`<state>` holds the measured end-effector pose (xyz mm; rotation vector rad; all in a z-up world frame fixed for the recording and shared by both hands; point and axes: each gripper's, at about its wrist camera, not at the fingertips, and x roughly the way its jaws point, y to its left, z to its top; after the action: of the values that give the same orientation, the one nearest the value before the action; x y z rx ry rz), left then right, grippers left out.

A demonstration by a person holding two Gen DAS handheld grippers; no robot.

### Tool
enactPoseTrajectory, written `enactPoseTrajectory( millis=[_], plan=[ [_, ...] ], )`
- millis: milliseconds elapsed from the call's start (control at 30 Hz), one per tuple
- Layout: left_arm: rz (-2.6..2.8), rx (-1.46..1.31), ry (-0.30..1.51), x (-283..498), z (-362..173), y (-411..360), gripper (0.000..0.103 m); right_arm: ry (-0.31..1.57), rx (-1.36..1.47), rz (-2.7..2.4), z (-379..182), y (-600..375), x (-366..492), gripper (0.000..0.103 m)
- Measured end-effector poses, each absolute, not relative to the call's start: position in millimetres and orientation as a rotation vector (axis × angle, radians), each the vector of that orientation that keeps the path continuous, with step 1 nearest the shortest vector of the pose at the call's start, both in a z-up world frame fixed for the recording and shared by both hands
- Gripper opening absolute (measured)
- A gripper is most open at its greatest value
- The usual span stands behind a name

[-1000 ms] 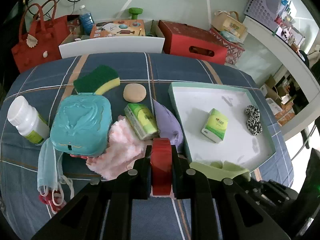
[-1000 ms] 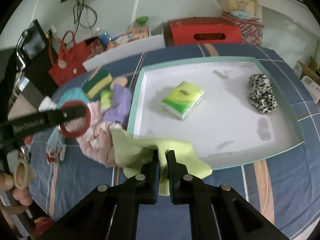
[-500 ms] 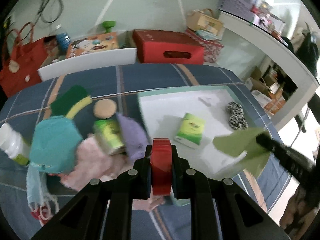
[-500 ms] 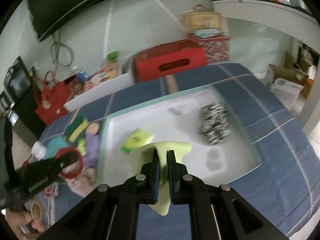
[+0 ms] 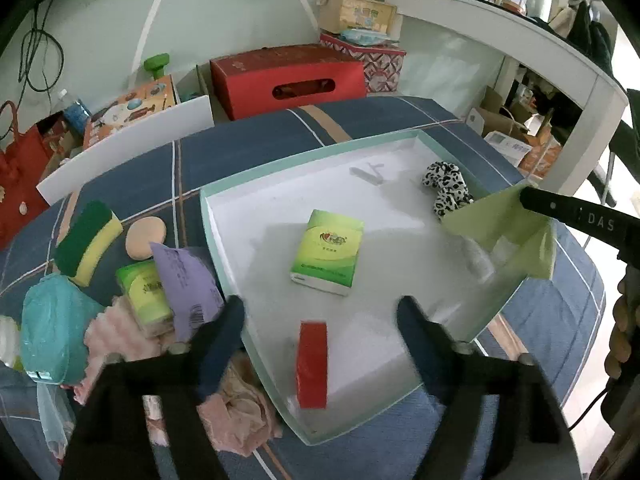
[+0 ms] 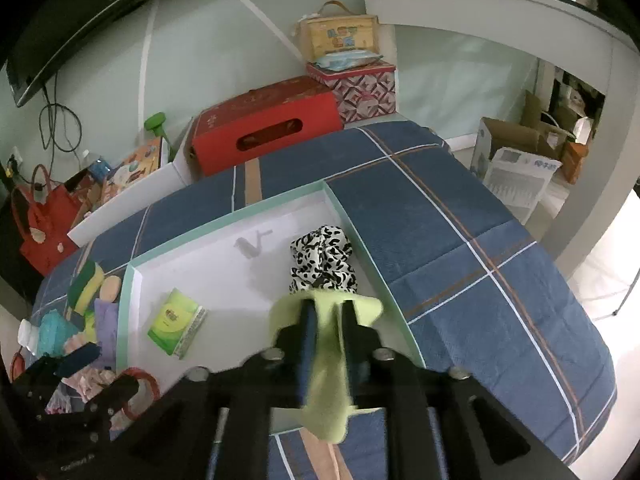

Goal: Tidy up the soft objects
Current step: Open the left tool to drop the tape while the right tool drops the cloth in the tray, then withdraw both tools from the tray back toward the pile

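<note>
Left tool (image 5: pixel 320 309), empty, and right tool (image 6: pixel 327 309), around one cloth (image 6: pixel 325 410), have just spread.

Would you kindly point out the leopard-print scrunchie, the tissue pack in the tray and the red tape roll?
leopard-print scrunchie (image 5: pixel 446 189), left wrist view, middle of its ruffled fabric.
tissue pack (image 5: pixel 328 251), left wrist view, centre of its green top face.
red tape roll (image 5: pixel 312 364), left wrist view, its outer red band.

Two tissue packs (image 5: pixel 327 251) (image 5: pixel 145 292), one leopard scrunchie (image 5: pixel 447 187), one sponge (image 5: pixel 87 243), one red ring (image 5: pixel 312 364), one green cloth (image 5: pixel 508 232)
</note>
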<state>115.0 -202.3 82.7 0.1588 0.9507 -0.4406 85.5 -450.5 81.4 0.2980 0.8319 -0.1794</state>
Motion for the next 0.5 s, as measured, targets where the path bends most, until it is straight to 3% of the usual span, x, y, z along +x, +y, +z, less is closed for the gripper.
enactPoseTrajectory(
  millis=[33, 100, 233, 400, 500],
  plan=[
    [-0.438, 0.156, 0.951, 115, 83, -202, 0.081, 0.832, 0.296, -0.183, 81, -450, 86, 0.045],
    [-0.425, 0.142, 0.955, 117, 82, -198, 0.089, 0.830, 0.294, -0.187, 82, -449, 85, 0.068],
    [-0.384, 0.092, 0.962, 121, 84, -184, 0.095, 0.841, 0.295, -0.176, 82, -445, 82, 0.071],
    [-0.341, 0.017, 0.943, 122, 96, -161, 0.098, 0.855, 0.255, -0.169, 79, -437, 78, 0.099],
    [-0.305, -0.012, 0.924, 118, 105, -146, 0.099, 0.875, 0.230, -0.205, 75, -437, 76, 0.102]
  ],
)
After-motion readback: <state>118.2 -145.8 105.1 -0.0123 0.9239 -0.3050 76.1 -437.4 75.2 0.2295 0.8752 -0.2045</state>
